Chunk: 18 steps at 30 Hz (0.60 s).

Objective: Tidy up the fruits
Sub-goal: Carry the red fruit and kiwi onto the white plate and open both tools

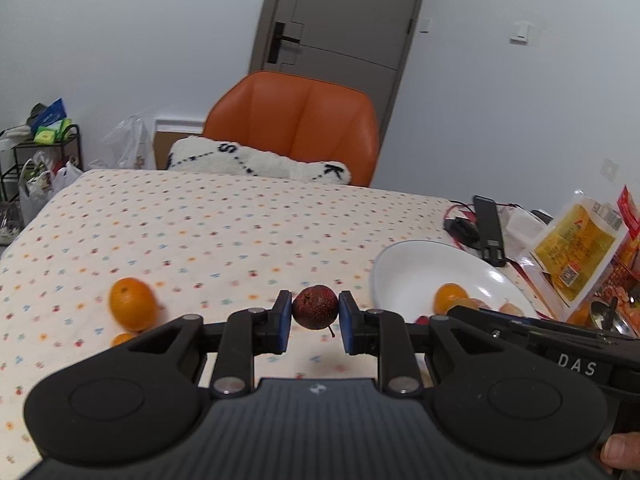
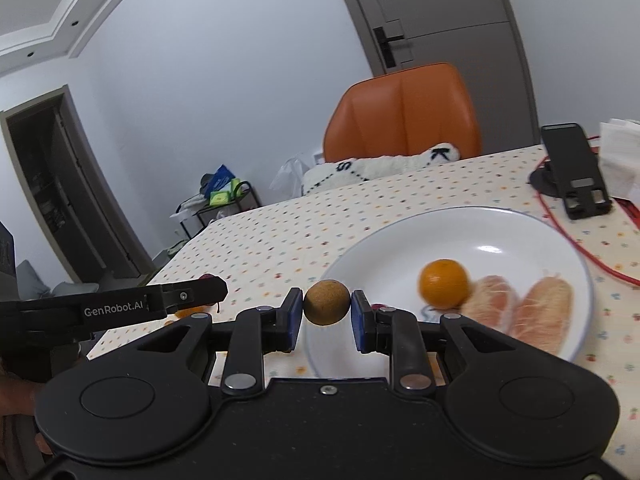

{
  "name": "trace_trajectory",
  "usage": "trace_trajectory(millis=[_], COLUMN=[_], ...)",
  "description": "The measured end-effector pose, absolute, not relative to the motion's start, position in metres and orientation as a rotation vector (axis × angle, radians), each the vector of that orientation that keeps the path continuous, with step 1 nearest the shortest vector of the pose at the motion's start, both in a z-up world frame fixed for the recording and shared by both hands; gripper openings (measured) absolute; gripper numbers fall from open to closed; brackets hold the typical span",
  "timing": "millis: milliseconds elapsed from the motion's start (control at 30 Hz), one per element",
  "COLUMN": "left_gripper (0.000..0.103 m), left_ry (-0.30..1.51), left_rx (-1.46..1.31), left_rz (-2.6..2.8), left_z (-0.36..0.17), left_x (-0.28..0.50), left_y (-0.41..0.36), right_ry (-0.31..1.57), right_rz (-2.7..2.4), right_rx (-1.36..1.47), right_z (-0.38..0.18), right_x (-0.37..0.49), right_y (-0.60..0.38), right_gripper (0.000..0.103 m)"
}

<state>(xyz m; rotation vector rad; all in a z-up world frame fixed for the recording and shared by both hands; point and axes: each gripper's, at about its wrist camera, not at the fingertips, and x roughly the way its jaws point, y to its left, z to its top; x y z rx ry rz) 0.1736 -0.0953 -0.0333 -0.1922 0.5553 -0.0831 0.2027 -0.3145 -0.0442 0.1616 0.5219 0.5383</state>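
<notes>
Two fruits are pinched aloft: a dark red fruit [image 1: 315,306] between the blue pads of the left gripper [image 1: 314,322] above the dotted surface [image 1: 200,224], and a round brown fruit [image 2: 326,302] clamped in the right gripper [image 2: 326,320] over the white plate's [image 2: 400,236] near rim. On the plate lie an orange [image 2: 444,284] and two peeled segments [image 2: 520,312]. Another orange [image 1: 132,303] sits on the surface to the left.

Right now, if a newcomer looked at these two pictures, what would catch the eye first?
First, each gripper holds a small fruit: the left gripper pinches a dark red fruit above the dotted tablecloth, and the right gripper pinches a round brown fruit at the near rim of the white plate. Next, the plate's small orange and two peeled segments, then the orange chair behind the table.
</notes>
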Motion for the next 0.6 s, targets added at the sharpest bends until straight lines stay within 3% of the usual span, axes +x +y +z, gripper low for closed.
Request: trace_trajectory(millis=[600], left_gripper=[0.023], left_ry=[0.559], left_rx=[-0.135], left_rz=[-0.179], left_z=[-0.033], left_x=[0.211], left_y=[-0.156], right_ry=[0.485], right_rz=[0.432], right_rx=[0.186], right_z=[-0.038], right_x=[0.216], right_y=[-0.366], right_gripper=[0.024])
